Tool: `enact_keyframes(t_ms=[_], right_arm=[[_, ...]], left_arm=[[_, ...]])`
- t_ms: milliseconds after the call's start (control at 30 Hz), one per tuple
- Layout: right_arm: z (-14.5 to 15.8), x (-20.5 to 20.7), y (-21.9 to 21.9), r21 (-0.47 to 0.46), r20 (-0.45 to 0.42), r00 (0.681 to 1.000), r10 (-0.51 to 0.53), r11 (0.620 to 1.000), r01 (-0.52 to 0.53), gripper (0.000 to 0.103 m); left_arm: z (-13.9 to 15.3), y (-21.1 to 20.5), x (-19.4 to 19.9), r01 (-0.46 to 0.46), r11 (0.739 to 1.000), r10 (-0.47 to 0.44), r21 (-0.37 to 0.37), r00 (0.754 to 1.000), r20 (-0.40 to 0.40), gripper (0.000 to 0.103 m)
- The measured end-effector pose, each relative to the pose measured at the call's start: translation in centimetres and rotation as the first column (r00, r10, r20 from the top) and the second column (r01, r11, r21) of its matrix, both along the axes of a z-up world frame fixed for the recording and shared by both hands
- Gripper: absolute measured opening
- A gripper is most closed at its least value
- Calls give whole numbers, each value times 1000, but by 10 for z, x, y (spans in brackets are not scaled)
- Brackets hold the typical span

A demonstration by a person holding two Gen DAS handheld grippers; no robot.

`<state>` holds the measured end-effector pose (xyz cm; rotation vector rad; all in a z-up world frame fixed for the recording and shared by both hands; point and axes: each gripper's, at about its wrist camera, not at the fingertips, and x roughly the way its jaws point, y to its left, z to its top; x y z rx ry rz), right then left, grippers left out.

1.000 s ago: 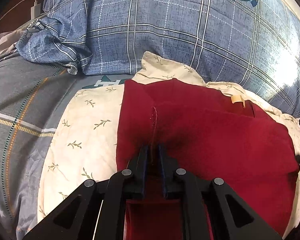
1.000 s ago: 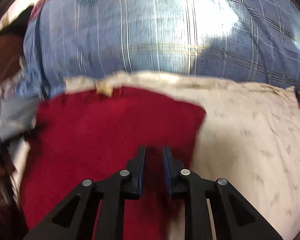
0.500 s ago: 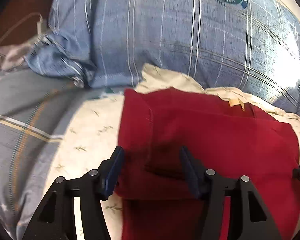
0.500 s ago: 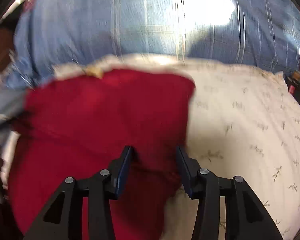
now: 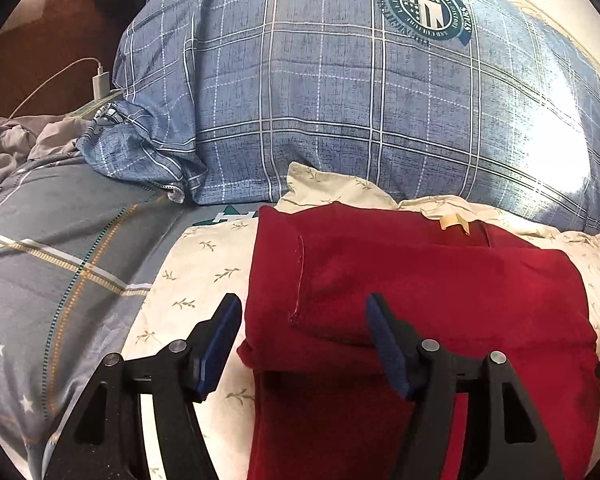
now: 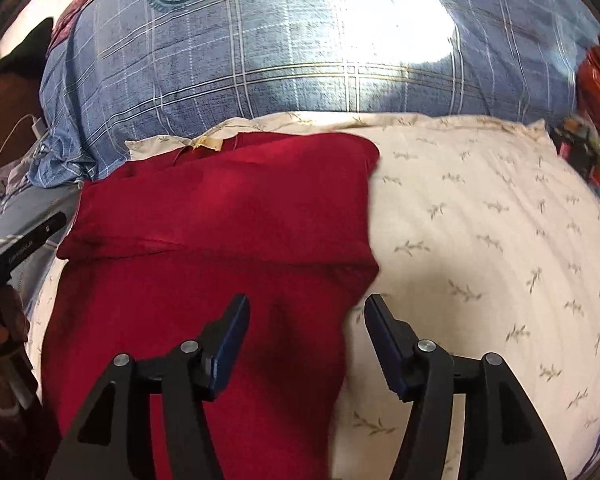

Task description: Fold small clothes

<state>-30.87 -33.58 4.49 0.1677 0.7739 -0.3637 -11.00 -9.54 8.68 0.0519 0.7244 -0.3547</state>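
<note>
With one fold laid across dark red knit garment (image 5: 420, 280) on cream leaf-print pillow (image 5: 204, 264), looks partly done: left gripper (image 5: 300, 340) and right gripper (image 6: 304, 340) gaping, clamping nothing, lower length likely left to fold.

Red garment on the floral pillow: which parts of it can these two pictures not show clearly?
- Red garment: near end cut off by the bottom edge, both views.
- Its layers beneath the top fold: covered by that fold, left view.
- Tan neck label: print too small to read.
- Its right edge: blurred, right view.
</note>
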Motion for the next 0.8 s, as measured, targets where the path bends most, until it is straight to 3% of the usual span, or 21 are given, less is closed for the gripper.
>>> enact_keyframes(t_ms=[300,800], right_arm=[[9,16,-5,-18,51,998,-24,1000,25,61],[-11,43,-16,-94,-12,999,-47,995,46,62]], left_arm=[[-4,0,9,-6,1000,6,-1,1000,-24,69],[-23,-14,32,-18,998,23,52,996,-82,69]])
